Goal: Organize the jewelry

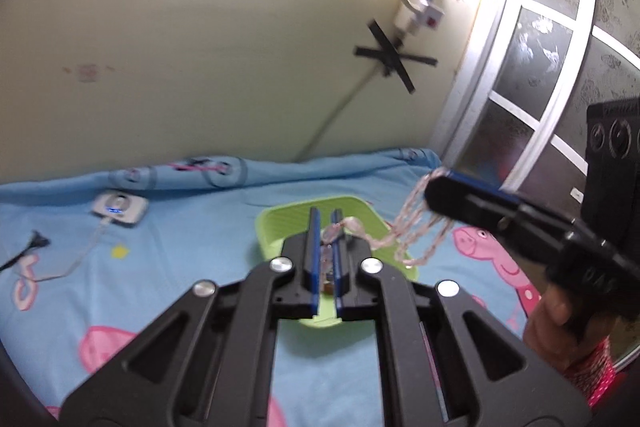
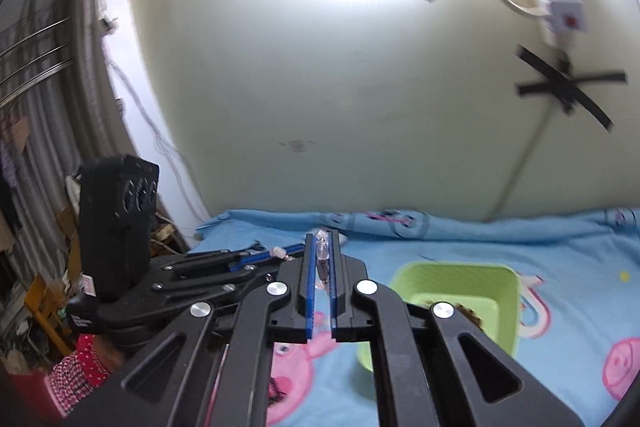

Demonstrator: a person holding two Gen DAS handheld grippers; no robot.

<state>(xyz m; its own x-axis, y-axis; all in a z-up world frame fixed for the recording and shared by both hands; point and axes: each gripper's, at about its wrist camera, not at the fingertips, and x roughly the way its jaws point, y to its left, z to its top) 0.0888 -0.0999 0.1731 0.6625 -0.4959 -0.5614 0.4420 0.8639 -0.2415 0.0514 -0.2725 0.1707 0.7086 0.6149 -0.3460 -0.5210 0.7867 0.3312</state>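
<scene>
Nearest my left camera, the left gripper had its blue-lined fingers pinched on one end of the pink beaded necklace, held above the green tray. From there the strands ran toward two o'clock, up to the right gripper, whose tips clamped the other end. In the right view, that right gripper had clear pink beads nipped between its fingers, with the left gripper just beside it at nine o'clock. Farther back at ten o'clock, a small white device lay on the blue cartoon bedsheet.
</scene>
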